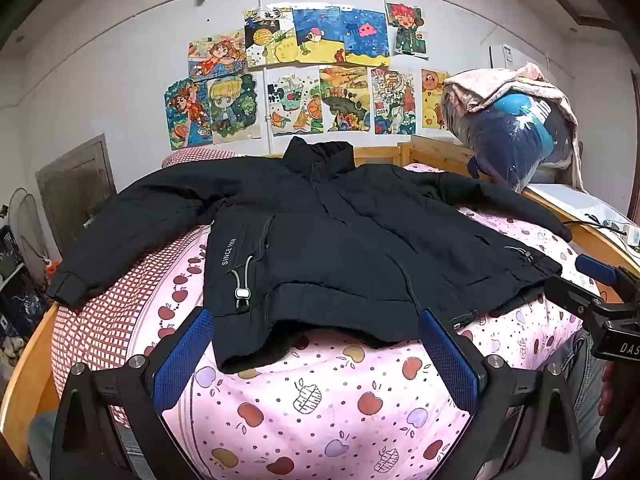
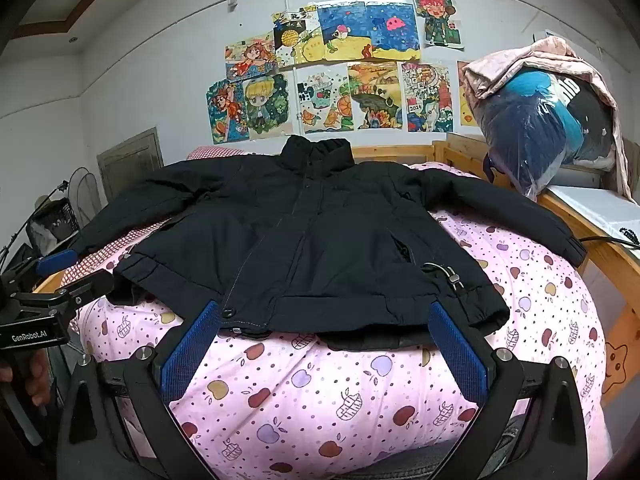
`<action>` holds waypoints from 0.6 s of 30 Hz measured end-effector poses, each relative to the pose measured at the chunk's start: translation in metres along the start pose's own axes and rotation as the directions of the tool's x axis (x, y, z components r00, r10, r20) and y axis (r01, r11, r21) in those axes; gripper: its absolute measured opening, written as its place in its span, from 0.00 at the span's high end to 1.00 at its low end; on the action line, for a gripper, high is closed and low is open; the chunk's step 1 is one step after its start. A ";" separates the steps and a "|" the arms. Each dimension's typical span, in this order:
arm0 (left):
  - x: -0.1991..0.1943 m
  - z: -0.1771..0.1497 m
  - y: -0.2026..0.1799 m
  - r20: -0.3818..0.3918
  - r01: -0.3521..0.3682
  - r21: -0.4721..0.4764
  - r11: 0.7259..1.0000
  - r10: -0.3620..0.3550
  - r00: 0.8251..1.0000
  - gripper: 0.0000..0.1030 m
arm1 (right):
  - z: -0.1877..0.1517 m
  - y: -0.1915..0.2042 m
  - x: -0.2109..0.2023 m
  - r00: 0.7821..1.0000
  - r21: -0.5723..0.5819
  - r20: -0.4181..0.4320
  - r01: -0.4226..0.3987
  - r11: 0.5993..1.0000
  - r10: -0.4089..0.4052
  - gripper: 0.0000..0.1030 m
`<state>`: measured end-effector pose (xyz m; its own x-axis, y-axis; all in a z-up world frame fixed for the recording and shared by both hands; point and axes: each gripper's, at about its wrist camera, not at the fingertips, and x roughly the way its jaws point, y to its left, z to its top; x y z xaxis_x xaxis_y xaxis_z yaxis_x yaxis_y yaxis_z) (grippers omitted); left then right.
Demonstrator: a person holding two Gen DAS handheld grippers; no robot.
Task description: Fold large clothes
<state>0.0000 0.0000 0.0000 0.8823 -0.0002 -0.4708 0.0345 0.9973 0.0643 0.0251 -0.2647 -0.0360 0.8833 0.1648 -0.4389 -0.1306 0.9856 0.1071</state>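
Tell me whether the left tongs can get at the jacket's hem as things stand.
Probably yes. The left tongs are open and point straight at the hem of the jacket, which lies flat on the bed. Only bare bedding lies between; the right tongs hover off to the side.

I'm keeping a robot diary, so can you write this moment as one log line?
step: before first fold | jacket: spread flat on bed, sleeves out | left claw: open, empty | right claw: open, empty

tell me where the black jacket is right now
The black jacket lies spread flat, sleeves out, on the pink apple-print quilt, just beyond both open grippers.
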 end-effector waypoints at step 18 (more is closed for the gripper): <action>0.000 0.000 0.000 -0.001 0.001 -0.001 1.000 -0.001 1.000 0.00 | -0.002 0.003 0.003 1.000 0.001 -0.004 -0.001 1.000 0.001 0.01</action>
<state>0.0000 0.0001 0.0000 0.8815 -0.0014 -0.4721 0.0354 0.9974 0.0632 0.0269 -0.2611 -0.0385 0.8813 0.1663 -0.4422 -0.1314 0.9853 0.1087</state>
